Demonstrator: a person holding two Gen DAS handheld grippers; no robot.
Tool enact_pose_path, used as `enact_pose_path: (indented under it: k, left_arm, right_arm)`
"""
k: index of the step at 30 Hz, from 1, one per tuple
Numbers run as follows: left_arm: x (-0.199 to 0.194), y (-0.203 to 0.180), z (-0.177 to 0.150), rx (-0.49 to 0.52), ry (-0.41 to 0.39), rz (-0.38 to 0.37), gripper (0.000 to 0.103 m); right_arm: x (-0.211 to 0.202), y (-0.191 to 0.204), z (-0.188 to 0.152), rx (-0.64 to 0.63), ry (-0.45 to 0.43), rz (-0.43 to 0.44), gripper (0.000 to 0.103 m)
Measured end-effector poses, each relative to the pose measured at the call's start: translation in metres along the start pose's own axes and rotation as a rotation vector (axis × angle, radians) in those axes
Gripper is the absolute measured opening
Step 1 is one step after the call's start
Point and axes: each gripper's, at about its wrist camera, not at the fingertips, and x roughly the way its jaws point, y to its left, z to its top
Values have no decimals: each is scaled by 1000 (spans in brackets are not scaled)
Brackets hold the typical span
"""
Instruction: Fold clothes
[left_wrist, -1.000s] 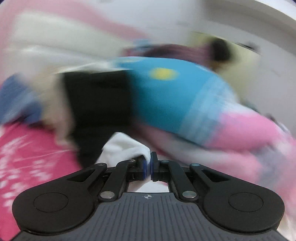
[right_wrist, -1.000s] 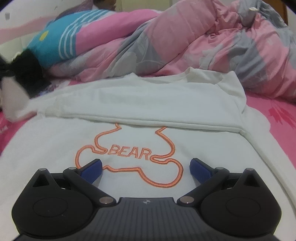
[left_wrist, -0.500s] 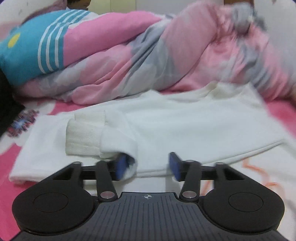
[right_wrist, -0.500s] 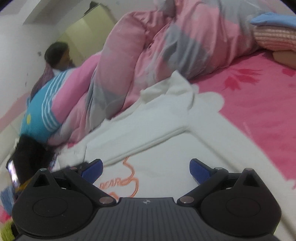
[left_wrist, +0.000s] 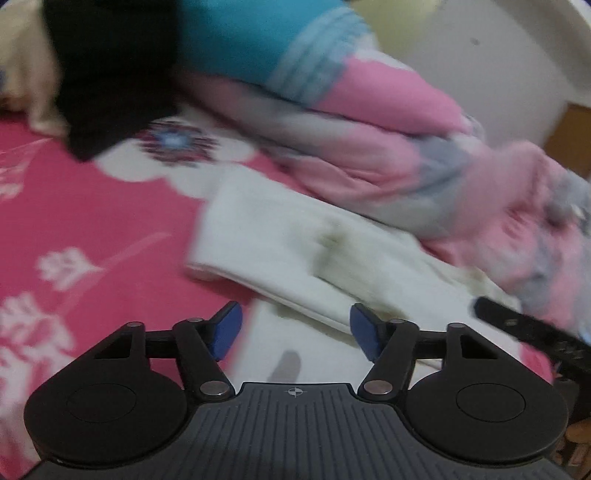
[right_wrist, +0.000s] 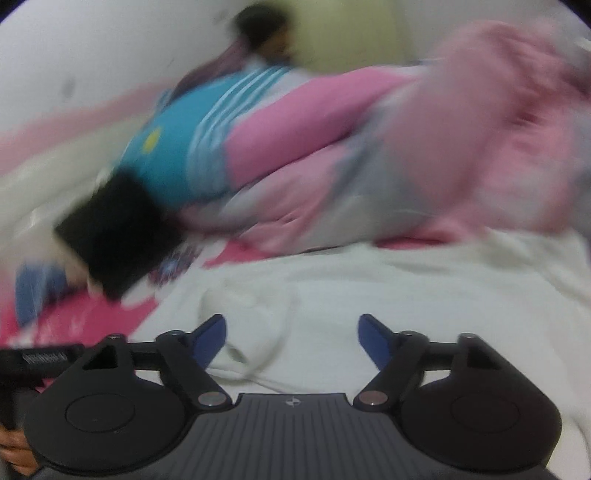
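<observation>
A white sweatshirt (left_wrist: 295, 243) lies flat on the pink flowered bedspread (left_wrist: 74, 206), one sleeve folded across its body. My left gripper (left_wrist: 295, 328) hovers open over its near left edge, nothing between the blue pads. In the right wrist view the same white sweatshirt (right_wrist: 369, 288) fills the lower middle, with a rumpled fold just ahead of my right gripper (right_wrist: 291, 339), which is also open and empty. Both views are motion-blurred.
A pink and grey duvet (right_wrist: 443, 158) is heaped behind the sweatshirt. A blue striped garment (right_wrist: 184, 147) and a black cloth (right_wrist: 118, 229) lie at the far left. The other gripper's black body (left_wrist: 535, 332) shows at the right edge of the left wrist view.
My left gripper let go of the white sleeve, opened wide and swung left toward the sweatshirt's edge. The right gripper stayed open and turned left across the sweatshirt.
</observation>
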Motion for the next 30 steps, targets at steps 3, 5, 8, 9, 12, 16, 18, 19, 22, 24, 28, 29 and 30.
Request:
enact_pose_path:
  k: [3,5,8,9,12,16,18,19,22,24,28,29,30]
  left_arm:
    - [2,14,11,-53,0,47,61]
    - [3,21,18,-93,11,57,60]
    - [3,29,27,-138,21,64,60]
    - [2,30,31,-147,22,61,60]
    - [-3,28,43,-134,8,54,63]
    - [3,24,56,-72,-6,96,67]
    - [13,23,58,-52,9,127,67]
    - [19,22,57,-45,20,137,67]
    - [29,20,54,-26,43,143,67]
    - [34,15,49,0,58,144,67]
    - [46,3,39,52,88,147,69]
    - [49,1,36,65,96,148,69]
    - [52,-2,34,78,103,149,69]
  right_arm:
    - [50,44,3,-198,47,-7,77]
    - [74,69,1,-314,59,-27,76]
    - [72,58,8,-273,28,-34,66]
    - [69,51,11,-244,15,-34,52]
    - [59,30,20,-158,-27,-35,21]
    - [45,1,31,-43,-82,-37,16]
    - [39,-13,37,14,-110,-38,15]
    - [35,-20,40,43,-123,-38,15]
    - [4,-61,51,116,-196,-95,12]
    - [-18,-88,50,140,-233,-159,12]
    - [-52,-141,29,229,-265,-246,12]
    - [-56,-154,19,269,-261,-256,12]
    - [-58,-167,10,307,-252,-261,12]
